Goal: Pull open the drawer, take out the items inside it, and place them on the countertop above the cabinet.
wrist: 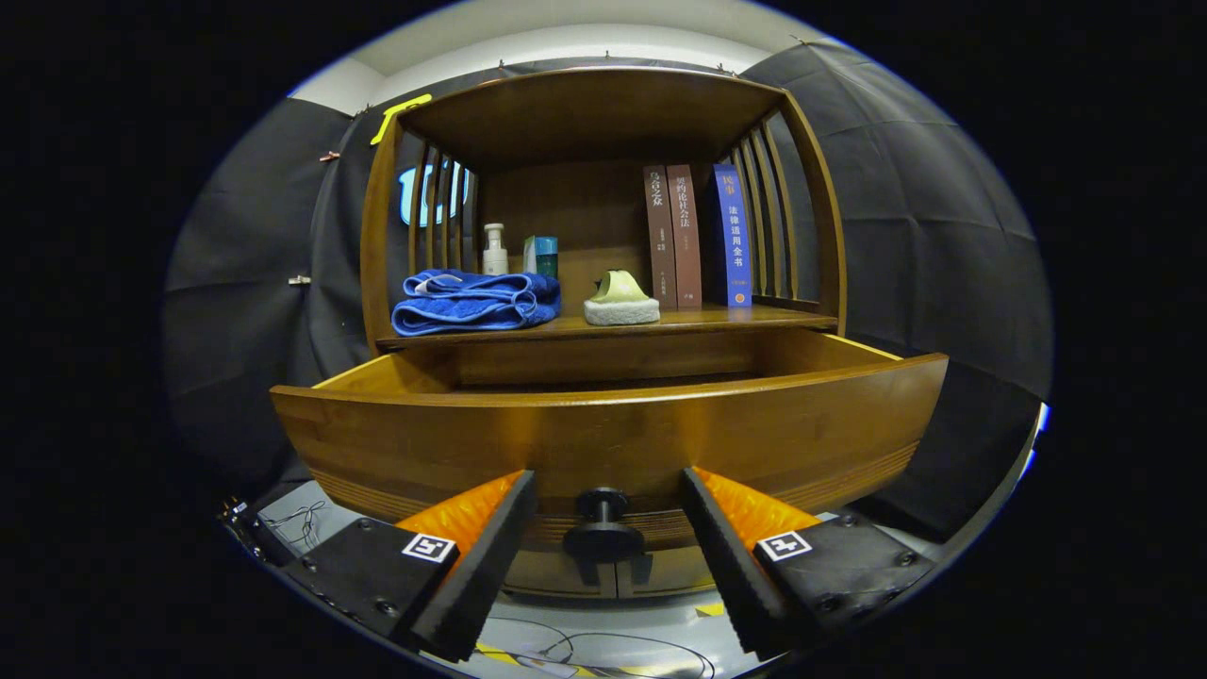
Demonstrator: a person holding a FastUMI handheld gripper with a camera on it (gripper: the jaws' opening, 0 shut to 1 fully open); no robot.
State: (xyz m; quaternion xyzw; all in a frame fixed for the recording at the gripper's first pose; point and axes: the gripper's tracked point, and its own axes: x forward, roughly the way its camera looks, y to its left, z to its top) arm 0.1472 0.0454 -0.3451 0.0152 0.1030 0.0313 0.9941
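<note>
The wooden drawer (603, 429) stands pulled out of the cabinet toward me, its curved front facing the camera and its inside hidden behind that front. A dark round knob (602, 524) sits low on the drawer front. My gripper (603, 514) is open, one finger on each side of the knob with a gap to either side, touching nothing. Above the drawer lies the countertop (745, 319) of the cabinet.
On the countertop rest a folded blue towel (474, 302), a white pump bottle (494, 251), a teal box (544, 256), a green-and-white sponge-like item (620, 302) and three upright books (698, 236). A slatted wooden hutch (603, 104) roofs it. Cables (566, 651) lie on the floor below.
</note>
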